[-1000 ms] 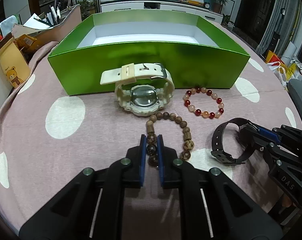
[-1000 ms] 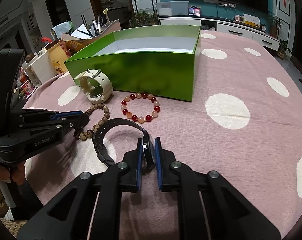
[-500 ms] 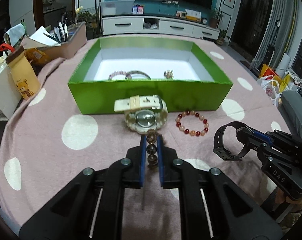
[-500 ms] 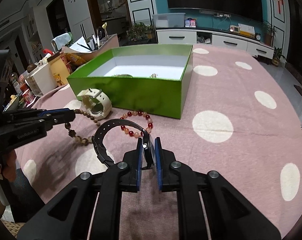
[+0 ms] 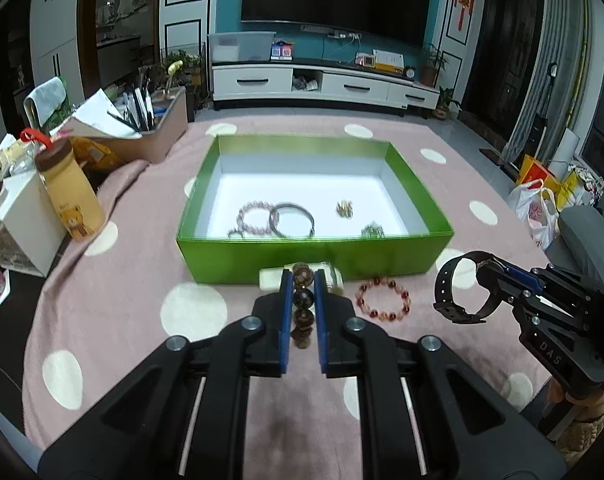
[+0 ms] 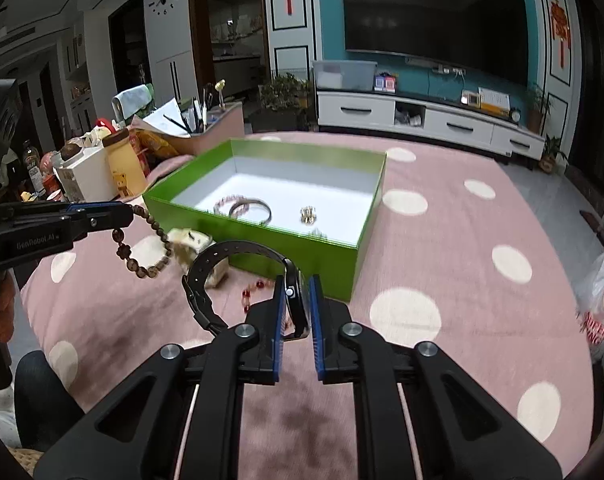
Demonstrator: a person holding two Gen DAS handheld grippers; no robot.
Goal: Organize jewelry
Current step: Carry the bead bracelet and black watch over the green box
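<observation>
My left gripper [image 5: 303,296] is clamped on the wooden bead bracelet [image 6: 142,246], lifted clear of the table with its loop hanging below the fingers. My right gripper [image 6: 294,300] is pinched on the black watch [image 6: 238,280], strap arcing out to its left. Just ahead of the left fingers: cream watch [image 5: 333,276] and red bead bracelet [image 5: 383,298] on the pink dotted cloth [image 5: 134,280], beside the green box [image 5: 313,258]. Inside the box: pink bead bracelet [image 5: 254,216], metal bangle [image 5: 292,220], small gold piece [image 5: 344,208].
</observation>
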